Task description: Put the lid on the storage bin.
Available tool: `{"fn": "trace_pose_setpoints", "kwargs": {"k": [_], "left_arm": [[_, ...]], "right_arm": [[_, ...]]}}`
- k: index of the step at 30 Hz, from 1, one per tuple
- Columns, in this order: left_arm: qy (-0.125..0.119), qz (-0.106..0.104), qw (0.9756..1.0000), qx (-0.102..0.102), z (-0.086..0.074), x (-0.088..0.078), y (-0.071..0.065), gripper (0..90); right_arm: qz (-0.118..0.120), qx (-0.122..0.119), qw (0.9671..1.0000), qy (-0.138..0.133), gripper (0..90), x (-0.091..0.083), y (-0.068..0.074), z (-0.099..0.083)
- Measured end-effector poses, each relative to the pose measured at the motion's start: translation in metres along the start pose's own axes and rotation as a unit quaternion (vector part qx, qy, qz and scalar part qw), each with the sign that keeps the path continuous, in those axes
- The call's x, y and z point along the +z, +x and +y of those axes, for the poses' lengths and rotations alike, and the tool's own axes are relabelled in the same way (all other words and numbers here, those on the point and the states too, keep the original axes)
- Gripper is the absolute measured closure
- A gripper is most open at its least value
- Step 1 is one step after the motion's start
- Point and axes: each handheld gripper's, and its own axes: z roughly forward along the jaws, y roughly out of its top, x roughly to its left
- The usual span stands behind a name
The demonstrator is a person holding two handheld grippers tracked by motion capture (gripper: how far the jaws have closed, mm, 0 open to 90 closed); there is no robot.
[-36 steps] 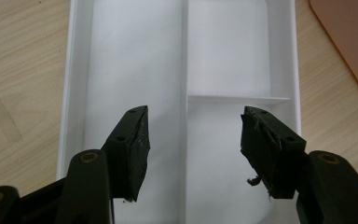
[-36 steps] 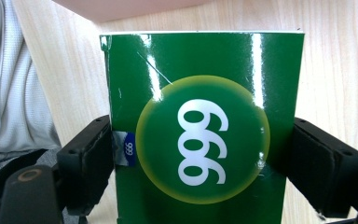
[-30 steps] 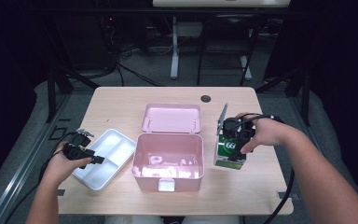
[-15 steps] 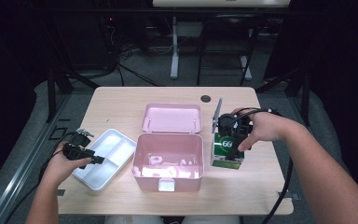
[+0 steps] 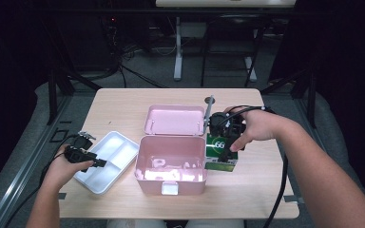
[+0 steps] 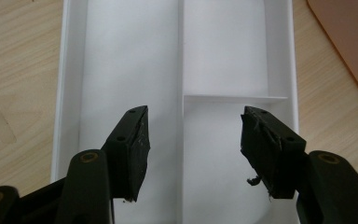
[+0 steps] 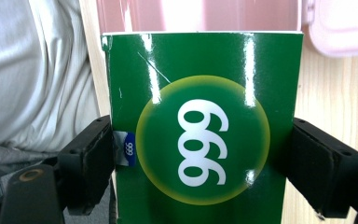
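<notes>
Right gripper [image 5: 228, 151]: high view, right of centre; we see it clamped on the green box [image 5: 221, 153], just right of the open pink case [image 5: 171, 164].
Left gripper [image 5: 97, 162]: high view, lower left, over the white tray [image 5: 119, 151]; we see nothing in it.
Left gripper view: jaws wide apart above the tray's dividers [image 6: 181, 93].
Right gripper view: we see both pads [image 7: 103, 154] pressing the box [image 7: 203, 135] sides, frame centre, pink case [image 7: 205, 14] along the top.
</notes>
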Motion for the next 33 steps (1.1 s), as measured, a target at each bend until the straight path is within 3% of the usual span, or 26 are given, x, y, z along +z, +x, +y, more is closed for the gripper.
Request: {"fn": "trace_pose_setpoints", "kwargs": {"k": [17,33], "left_arm": [[0.003,-0.002,1.0000,0.001,0.000,0.002,0.000,42.0],[0.005,-0.002,1.0000,0.002,0.000,0.002,0.000,42.0]], "right_arm": [[0.013,-0.023,0.9996,-0.013,16.1,0.012,0.010,0.066],[-0.005,-0.034,0.9994,-0.001,16.0,0.031,0.007,0.074]]}}
